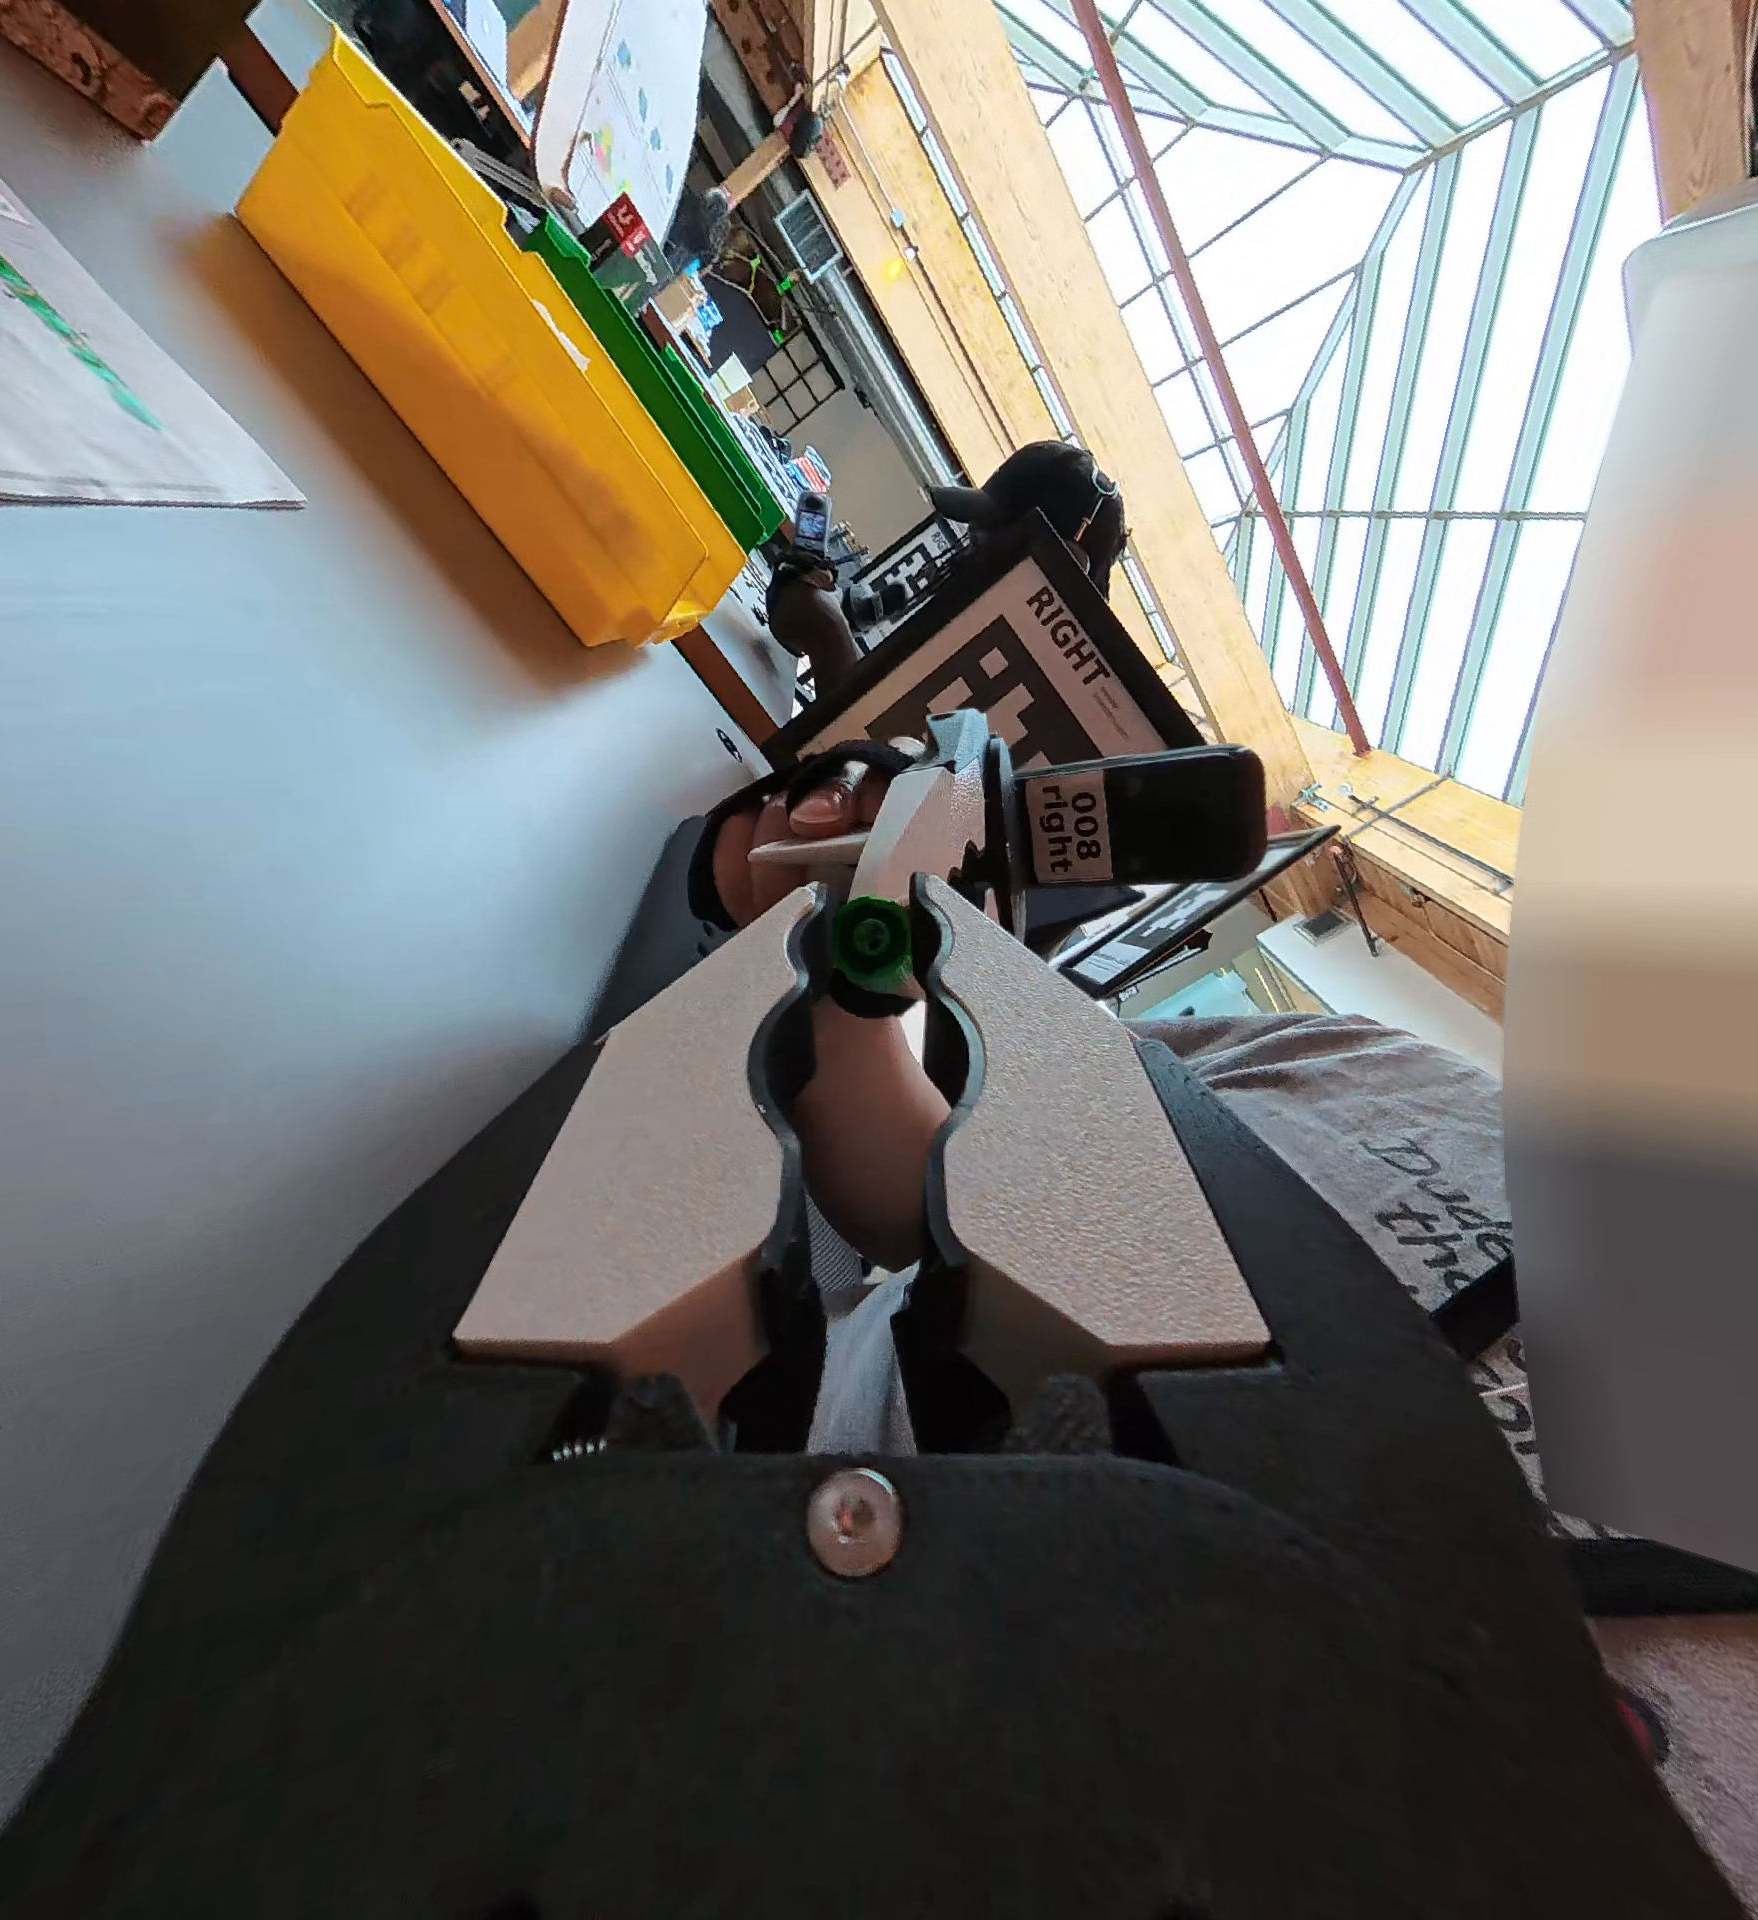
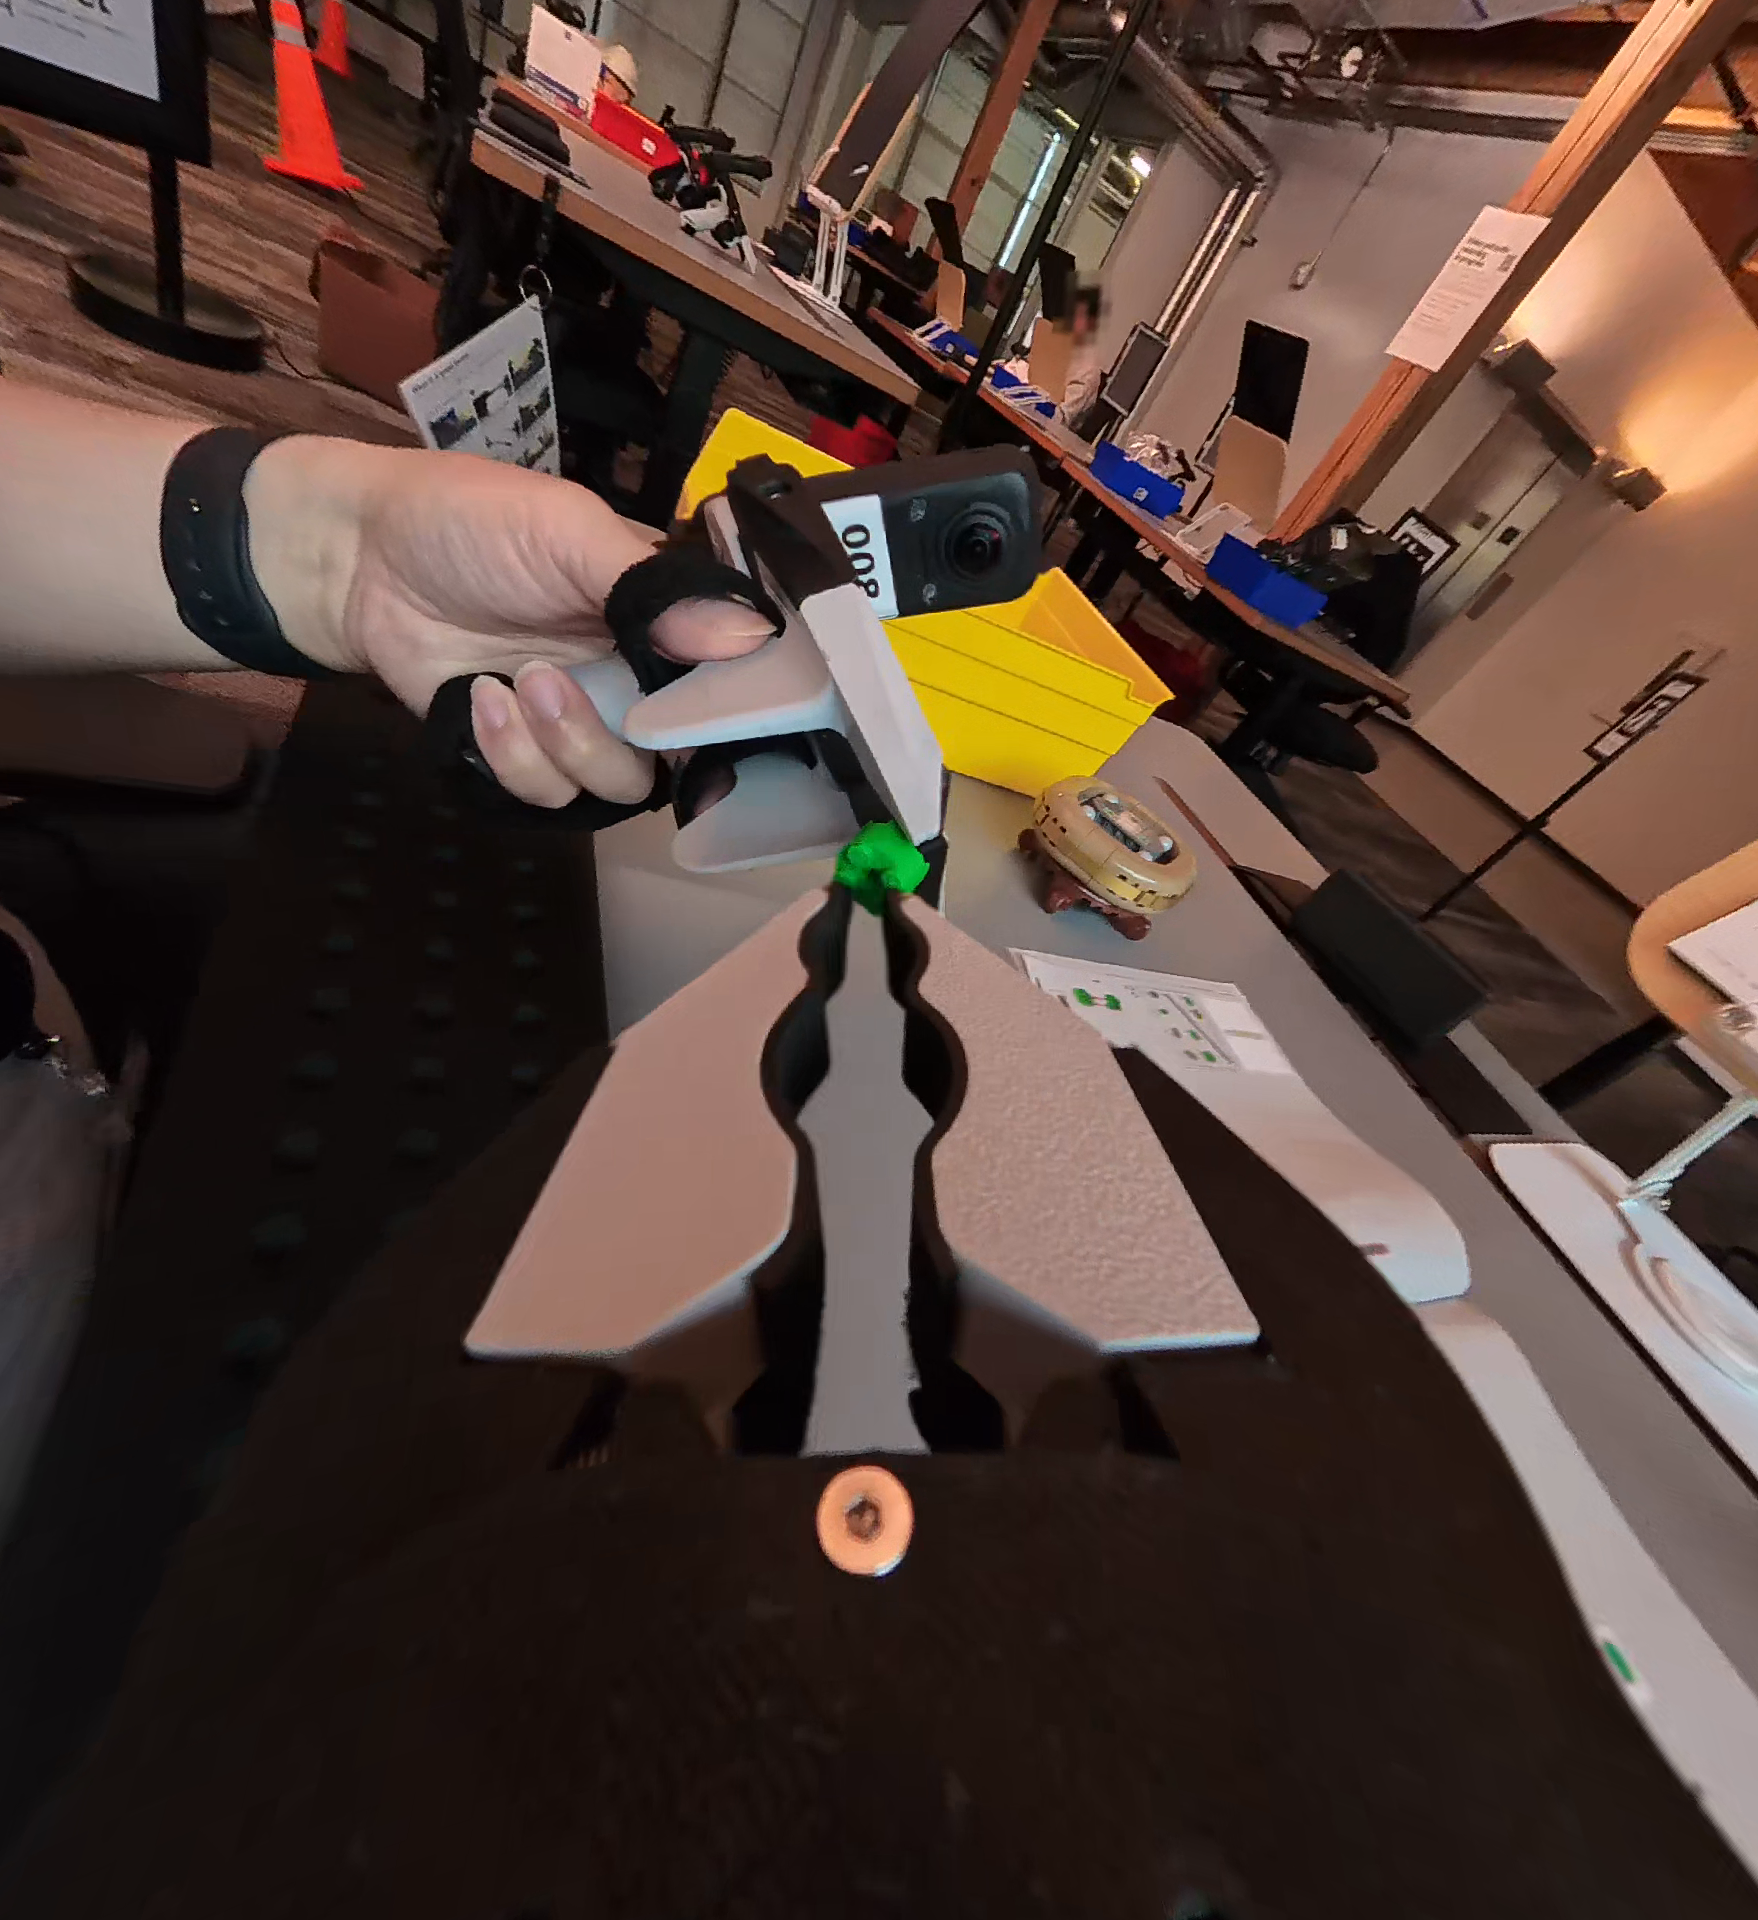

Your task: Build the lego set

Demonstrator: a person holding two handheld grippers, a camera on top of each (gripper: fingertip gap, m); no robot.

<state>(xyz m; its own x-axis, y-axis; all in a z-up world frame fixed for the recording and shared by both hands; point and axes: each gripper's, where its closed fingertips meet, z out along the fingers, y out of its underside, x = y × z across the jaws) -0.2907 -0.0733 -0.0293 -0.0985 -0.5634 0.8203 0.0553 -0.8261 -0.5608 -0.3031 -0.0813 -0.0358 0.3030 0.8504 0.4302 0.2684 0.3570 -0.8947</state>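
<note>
1. At frame centre, the left gripper (image 1: 867, 914) clamps a small green lego piece (image 1: 870, 943) at its fingertips.
2. The right gripper (image 2: 859, 902) pinches the same green cluster from the opposite side.
3. Judged risk: uneven squeezing or misaligned pushing could pop the piece loose, dropping it off the grey table (image 2: 1020, 914).

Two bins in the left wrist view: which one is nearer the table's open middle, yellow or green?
The yellow bin. It borders the bare grey table; the green bin sits behind it, mostly hidden, only its rim showing.
</note>
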